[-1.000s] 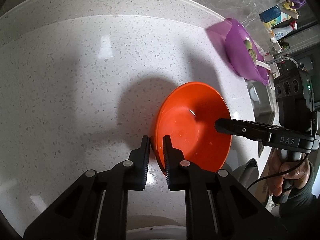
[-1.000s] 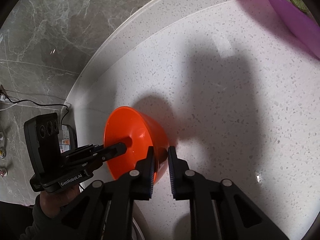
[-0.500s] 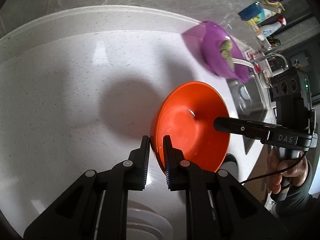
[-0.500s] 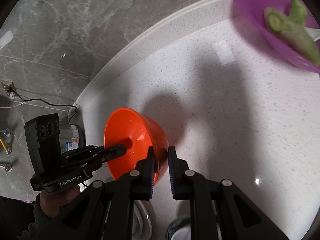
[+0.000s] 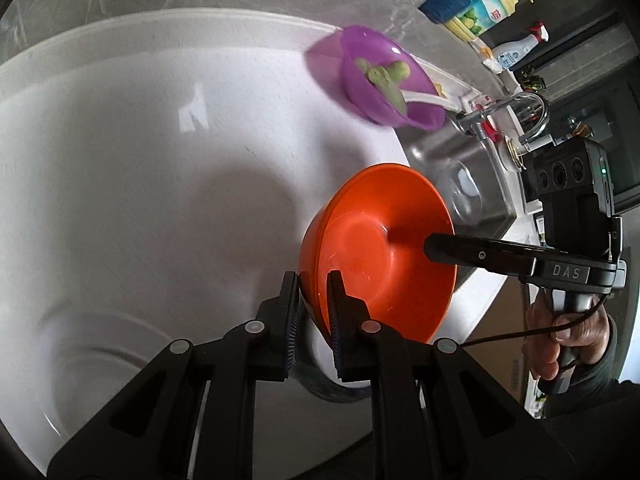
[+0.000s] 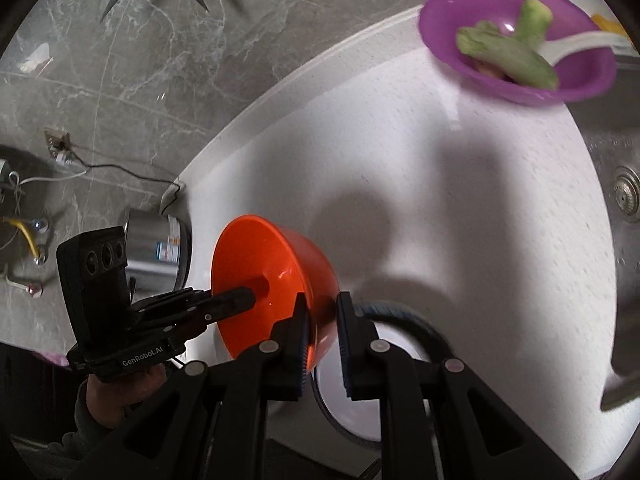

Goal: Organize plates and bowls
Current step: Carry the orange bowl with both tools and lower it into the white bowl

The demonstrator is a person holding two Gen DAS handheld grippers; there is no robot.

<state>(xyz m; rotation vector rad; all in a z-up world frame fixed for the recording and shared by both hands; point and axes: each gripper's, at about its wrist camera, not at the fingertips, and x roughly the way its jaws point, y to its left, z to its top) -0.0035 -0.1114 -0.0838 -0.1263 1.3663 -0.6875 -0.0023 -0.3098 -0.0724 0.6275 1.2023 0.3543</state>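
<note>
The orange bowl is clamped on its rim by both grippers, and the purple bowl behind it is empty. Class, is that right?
Not quite. The orange bowl is clamped by the left gripper and right gripper, but the purple bowl holds green vegetable pieces and a white spoon, as the right wrist view shows.

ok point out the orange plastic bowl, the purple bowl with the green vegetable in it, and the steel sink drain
orange plastic bowl [image 5: 372,256], left wrist view, on its inner wall
purple bowl with green vegetable pieces [image 6: 472,4], right wrist view, on its bare inner wall
round steel sink drain [image 6: 625,195], right wrist view, on the strainer's centre
</note>
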